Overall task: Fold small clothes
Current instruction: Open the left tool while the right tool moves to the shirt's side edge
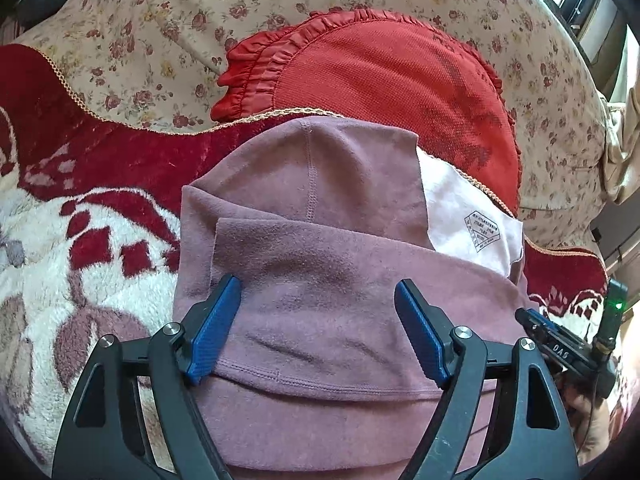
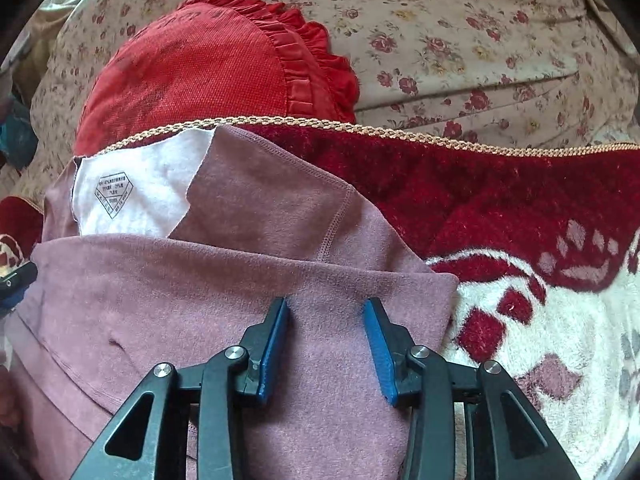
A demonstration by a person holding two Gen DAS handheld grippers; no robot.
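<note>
The mauve garment (image 1: 320, 264) lies folded on the red-and-white blanket (image 1: 100, 248), its white lining (image 1: 460, 216) showing at one o'clock. The left tool (image 1: 318, 316) stands wide above it; the right tool (image 2: 326, 328) is narrower, apparently gripping nothing. A red cushion (image 1: 380, 76) sits at twelve o'clock.
</note>
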